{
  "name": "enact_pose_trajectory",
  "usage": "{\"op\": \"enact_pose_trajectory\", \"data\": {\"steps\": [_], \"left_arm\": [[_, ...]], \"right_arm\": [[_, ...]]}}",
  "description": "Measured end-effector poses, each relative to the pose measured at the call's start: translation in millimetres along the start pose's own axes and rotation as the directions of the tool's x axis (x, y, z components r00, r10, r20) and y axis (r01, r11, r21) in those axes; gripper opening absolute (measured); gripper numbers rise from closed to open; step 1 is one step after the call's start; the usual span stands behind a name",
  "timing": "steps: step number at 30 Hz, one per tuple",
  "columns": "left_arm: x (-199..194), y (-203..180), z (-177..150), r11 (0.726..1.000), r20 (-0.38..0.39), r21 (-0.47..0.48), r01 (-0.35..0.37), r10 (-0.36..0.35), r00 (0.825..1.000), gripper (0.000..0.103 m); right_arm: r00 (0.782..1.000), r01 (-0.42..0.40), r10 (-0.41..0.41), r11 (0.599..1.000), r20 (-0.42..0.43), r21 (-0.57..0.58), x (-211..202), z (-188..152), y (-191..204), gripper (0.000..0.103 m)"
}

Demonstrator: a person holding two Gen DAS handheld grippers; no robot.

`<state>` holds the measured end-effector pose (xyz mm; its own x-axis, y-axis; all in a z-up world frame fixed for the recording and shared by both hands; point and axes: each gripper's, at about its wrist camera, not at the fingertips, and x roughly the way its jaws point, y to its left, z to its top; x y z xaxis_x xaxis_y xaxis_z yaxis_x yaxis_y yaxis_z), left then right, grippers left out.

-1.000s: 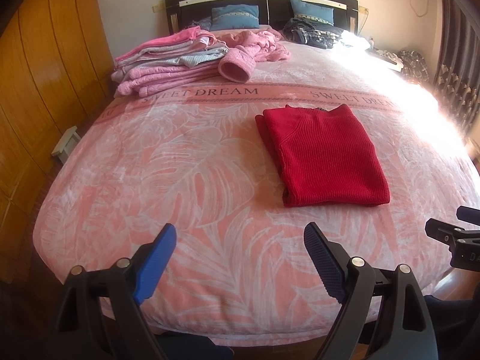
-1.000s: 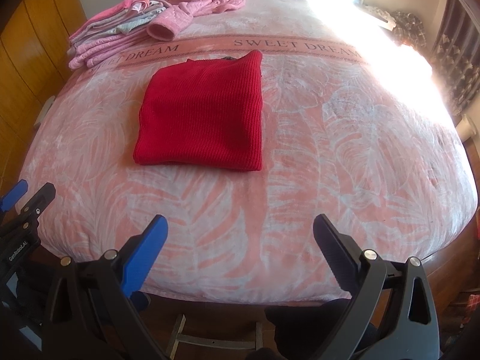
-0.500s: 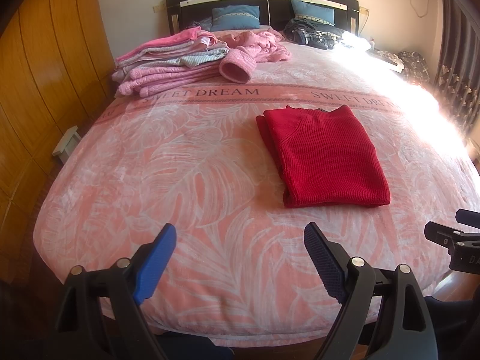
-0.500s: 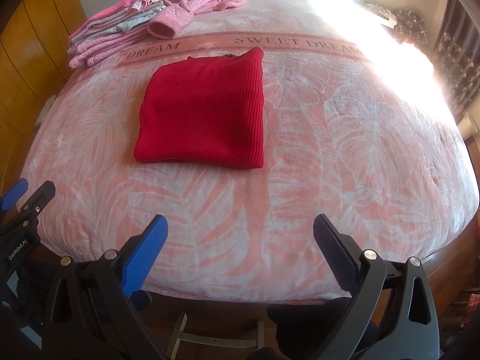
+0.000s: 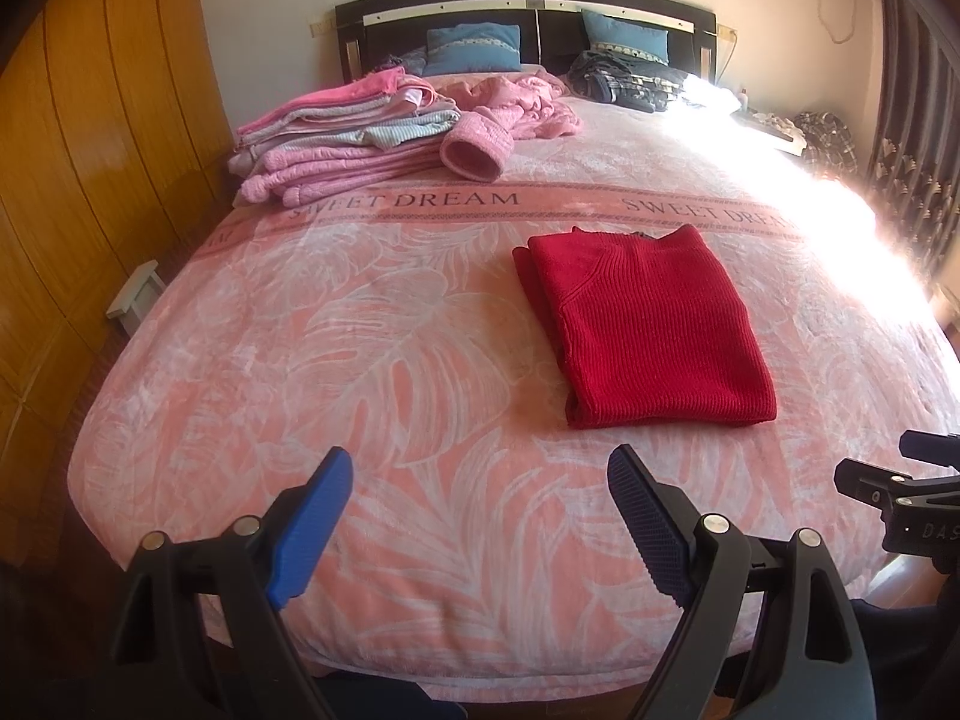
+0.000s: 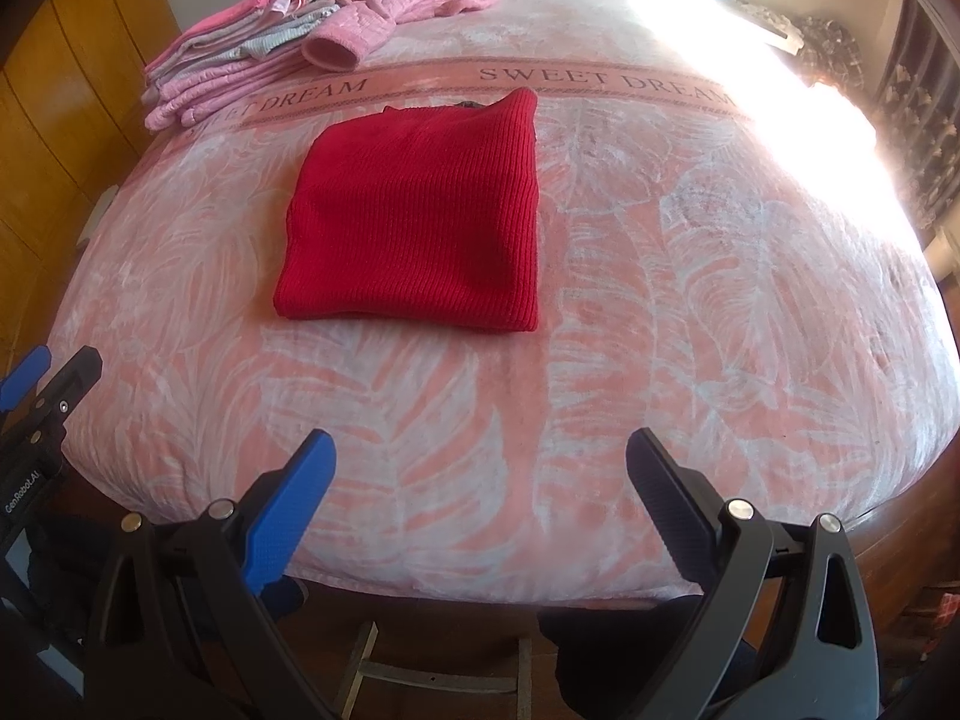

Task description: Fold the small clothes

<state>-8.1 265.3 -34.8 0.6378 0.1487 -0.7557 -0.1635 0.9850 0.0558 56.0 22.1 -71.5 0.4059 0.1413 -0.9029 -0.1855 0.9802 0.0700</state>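
sunlit from the right, a wide bed (image 5: 420, 360) fills both views, covered by a pink blanket with a pale leaf print and a band reading "sweet dream" across it. a red knitted sweater (image 5: 645, 330) lies folded into a neat rectangle on the blanket, just below that band, flat and apart from everything else; in the right wrist view it sits a little left of centre (image 6: 414, 210). far up the bed on the left, a stack of folded pink and grey clothes (image 5: 336, 138) rests near the edge, with a loose pink garment (image 5: 510, 108) beside it, one cuffed sleeve opening toward the camera. two blue pillows (image 5: 471, 48) lean against a dark headboard (image 5: 522, 0), and a dark bundle lies near the right pillow, though glare makes it hard to say what it is. wooden wardrobe doors (image 5: 78, 180) run along the left side.

the left gripper (image 5: 480, 474) hangs over the foot of the bed with its blue-padded jaws spread wide and nothing between them. the right gripper (image 6: 480, 456) is likewise spread wide and empty, low over the near edge of the blanket, well short of the sweater. each tool's tip shows at the edge of the other's view.
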Motion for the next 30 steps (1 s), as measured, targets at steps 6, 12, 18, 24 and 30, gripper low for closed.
{"op": "enact_pose_trajectory", "data": {"steps": [6,12,18,24,30], "left_arm": [[-2.7,-1.5,-1.3,1.000,0.011,0.000,-0.001,0.001,1.000,0.087],[-5.0,-2.3,-1.3,1.000,0.021,0.003,-0.001,0.001,1.000,0.087],[-8.0,-4.6,-2.2,1.000,0.030,0.005,0.000,0.000,1.000,0.087],[-9.3,-4.9,-2.3,1.000,0.032,0.005,0.004,-0.004,0.999,0.087],[-9.9,-4.9,-2.1,1.000,0.033,0.003,0.005,-0.005,0.999,0.087]], "right_arm": [[1.000,-0.007,0.007,1.000,0.005,-0.009,-0.6,-0.8,2.2,0.097],[1.000,-0.014,0.014,1.000,0.011,-0.012,-1.4,-1.0,2.4,0.097],[1.000,-0.026,0.026,1.000,0.011,-0.010,-1.8,-0.3,1.6,0.097],[0.999,-0.031,0.032,0.999,0.013,-0.013,-1.6,-0.4,3.0,0.097],[0.999,-0.031,0.031,0.999,0.013,-0.011,-1.7,-0.9,3.5,0.097]]}}
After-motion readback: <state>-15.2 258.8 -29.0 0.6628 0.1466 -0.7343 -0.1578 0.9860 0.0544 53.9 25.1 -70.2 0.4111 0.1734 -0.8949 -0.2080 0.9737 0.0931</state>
